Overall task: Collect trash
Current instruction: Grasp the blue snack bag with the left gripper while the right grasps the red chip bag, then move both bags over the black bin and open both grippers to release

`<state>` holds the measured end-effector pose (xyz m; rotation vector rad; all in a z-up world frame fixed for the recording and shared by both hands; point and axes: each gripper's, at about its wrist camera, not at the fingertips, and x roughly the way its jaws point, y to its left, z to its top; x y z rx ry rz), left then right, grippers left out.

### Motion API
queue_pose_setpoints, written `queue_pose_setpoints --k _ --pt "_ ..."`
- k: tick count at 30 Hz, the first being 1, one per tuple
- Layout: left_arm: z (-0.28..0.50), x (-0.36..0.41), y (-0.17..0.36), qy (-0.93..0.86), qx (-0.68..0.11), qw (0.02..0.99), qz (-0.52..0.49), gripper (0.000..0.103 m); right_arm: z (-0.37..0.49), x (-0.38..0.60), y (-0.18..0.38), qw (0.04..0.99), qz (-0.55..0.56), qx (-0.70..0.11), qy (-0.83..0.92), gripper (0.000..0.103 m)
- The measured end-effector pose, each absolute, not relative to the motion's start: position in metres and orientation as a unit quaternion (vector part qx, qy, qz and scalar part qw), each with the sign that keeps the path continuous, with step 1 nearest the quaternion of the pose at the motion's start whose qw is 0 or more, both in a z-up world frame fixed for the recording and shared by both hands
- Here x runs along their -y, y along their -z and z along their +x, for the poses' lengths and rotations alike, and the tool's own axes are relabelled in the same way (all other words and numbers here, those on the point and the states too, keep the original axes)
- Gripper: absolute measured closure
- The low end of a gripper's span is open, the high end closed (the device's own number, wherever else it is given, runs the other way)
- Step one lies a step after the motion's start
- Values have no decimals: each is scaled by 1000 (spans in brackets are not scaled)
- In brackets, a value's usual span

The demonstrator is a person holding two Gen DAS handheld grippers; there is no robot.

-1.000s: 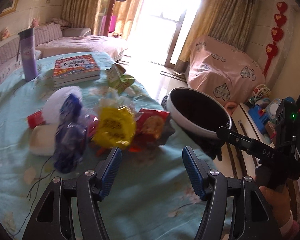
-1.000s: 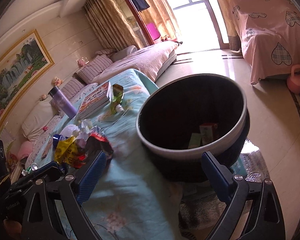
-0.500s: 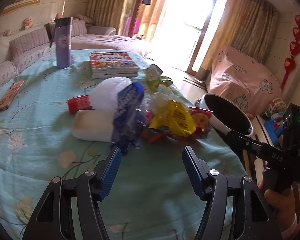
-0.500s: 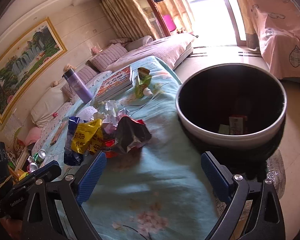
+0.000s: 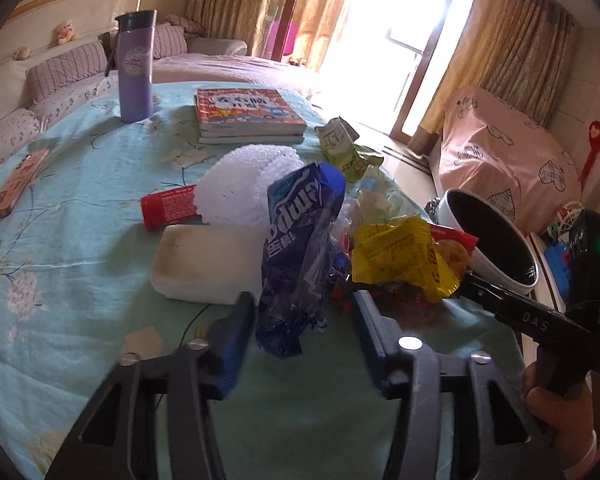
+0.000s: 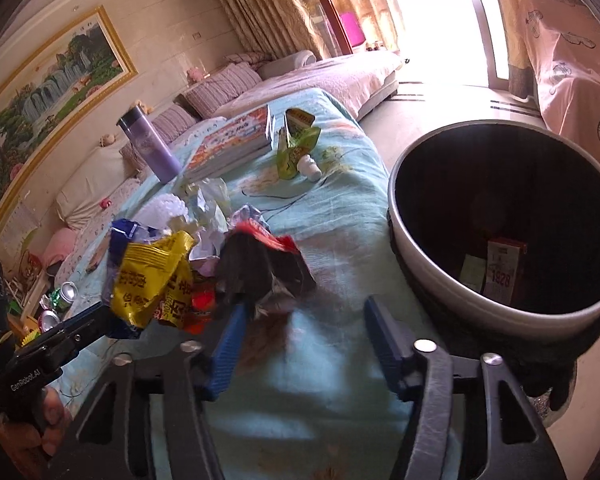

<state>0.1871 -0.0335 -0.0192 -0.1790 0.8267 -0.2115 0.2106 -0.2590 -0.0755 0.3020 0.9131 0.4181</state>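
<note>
Both grippers' fingers [image 5: 236, 328] spread wide

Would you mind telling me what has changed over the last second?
Both tongs closed in on the wrapper pile: the left tongs now straddle the blue wrapper, the right tongs near the red-and-black wrapper, away from the bin. Both remain open; nothing is gripped; the wrappers lie unmoved.

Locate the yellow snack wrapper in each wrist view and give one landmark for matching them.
Left wrist view: the yellow snack wrapper sits right of centre, beside the blue wrapper.
Right wrist view: the same wrapper sits left of centre, in the trash pile.
Shared landmark: the purple bottle, upright beyond the stacked books.
</note>
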Motion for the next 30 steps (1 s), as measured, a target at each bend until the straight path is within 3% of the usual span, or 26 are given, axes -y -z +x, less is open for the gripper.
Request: queue_pose_setpoints --k 2,5,18,30 --pt "194 34 23 106 -408 903 -86 75 212 255 77 864 142 -438 -205 87" --pt "197 32 23 107 -405 904 -88 82 204 254 72 871 134 -427 -204 98" --pt "156 26 -3 120 -355 923 -87 85 178 284 51 888 150 -395 -181 102" --pt "143 72 -5 194 -367 908 -64 85 162 322 38 900 169 -373 -152 102"
